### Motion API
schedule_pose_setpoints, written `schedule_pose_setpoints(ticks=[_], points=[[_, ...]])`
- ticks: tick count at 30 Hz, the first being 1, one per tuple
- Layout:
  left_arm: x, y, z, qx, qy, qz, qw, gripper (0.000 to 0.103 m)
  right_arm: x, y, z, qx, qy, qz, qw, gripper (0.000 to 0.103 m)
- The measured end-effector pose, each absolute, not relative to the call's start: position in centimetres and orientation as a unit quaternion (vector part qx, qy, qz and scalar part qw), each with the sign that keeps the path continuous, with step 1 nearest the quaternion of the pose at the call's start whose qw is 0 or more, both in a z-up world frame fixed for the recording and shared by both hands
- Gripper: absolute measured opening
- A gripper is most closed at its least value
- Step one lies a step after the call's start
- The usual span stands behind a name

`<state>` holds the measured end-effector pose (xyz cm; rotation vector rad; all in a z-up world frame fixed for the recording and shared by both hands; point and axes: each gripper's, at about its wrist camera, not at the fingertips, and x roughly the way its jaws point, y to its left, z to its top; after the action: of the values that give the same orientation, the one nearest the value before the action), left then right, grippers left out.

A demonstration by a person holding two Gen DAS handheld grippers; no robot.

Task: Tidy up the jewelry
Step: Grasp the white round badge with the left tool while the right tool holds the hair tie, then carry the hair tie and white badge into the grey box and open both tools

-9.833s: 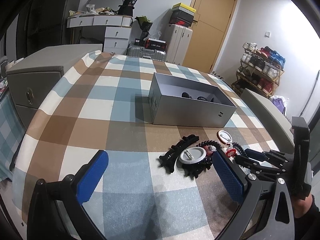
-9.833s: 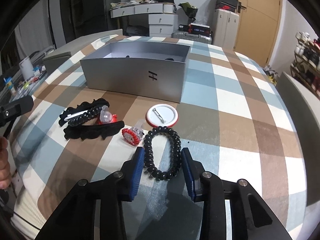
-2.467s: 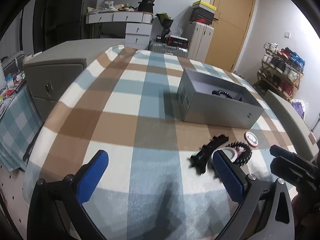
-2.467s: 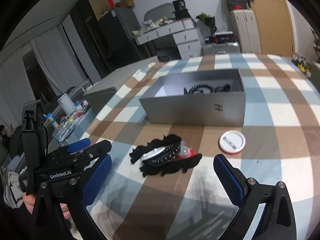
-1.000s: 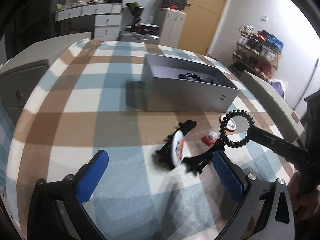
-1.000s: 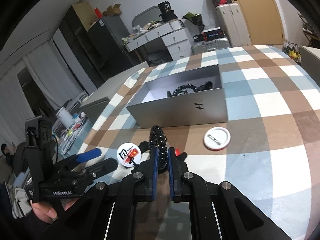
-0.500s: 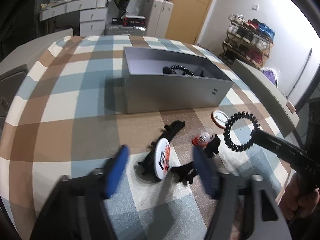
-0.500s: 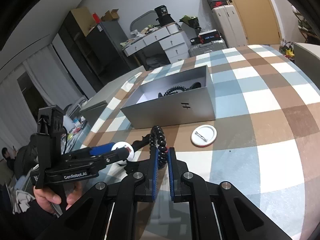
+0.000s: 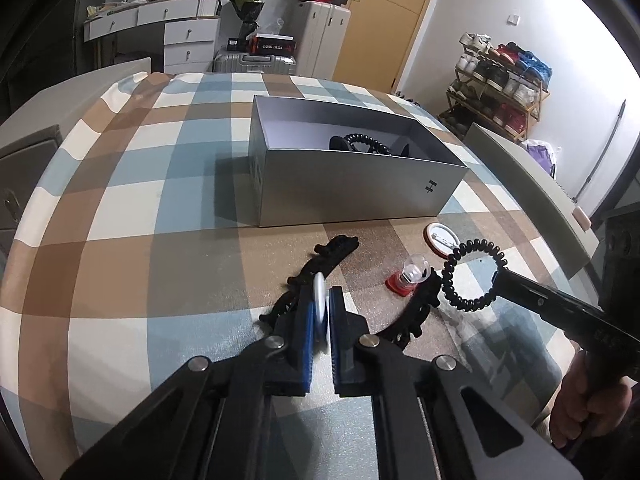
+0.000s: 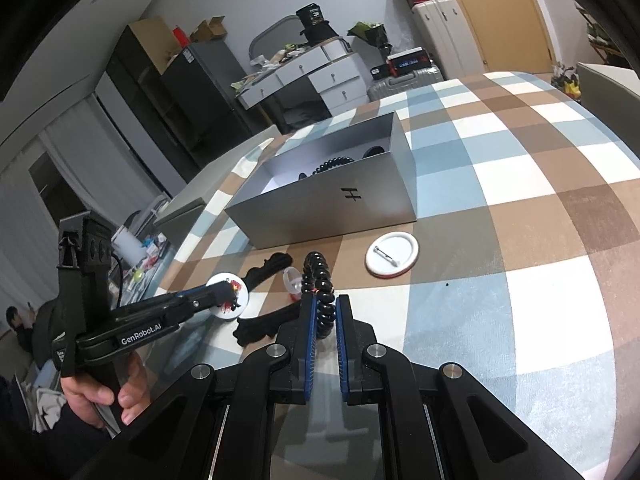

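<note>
the left gripper (image 9: 324, 312) pinches a round white badge (image 10: 228, 297) edge-on between its blue pads, held just above the checked cloth (image 9: 120, 208). the right gripper (image 10: 324, 316) is pressed together on a black coil tie (image 9: 474, 276), lifted off the table. under both lie two black claw clips (image 9: 320, 268), and beside them a small red and clear piece (image 9: 408, 278), possibly a ring. a second white badge (image 10: 392, 260) lies pin side up just past these. farther back stands an open grey box (image 9: 352, 188) with another coil tie (image 9: 366, 142) and dark items inside.
</note>
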<state>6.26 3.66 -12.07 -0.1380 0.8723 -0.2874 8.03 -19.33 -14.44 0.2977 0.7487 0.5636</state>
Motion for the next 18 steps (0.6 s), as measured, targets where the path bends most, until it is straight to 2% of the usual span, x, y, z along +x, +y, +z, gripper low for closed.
schedule_pose_setpoints(ticks=[18], points=[[5.57, 4.01, -11.46, -0.078, 0.414, -0.148, 0.895, 0.0, 7.79, -18.77, -13.87, 0.131, 0.355, 0.273, 0.885, 0.009]])
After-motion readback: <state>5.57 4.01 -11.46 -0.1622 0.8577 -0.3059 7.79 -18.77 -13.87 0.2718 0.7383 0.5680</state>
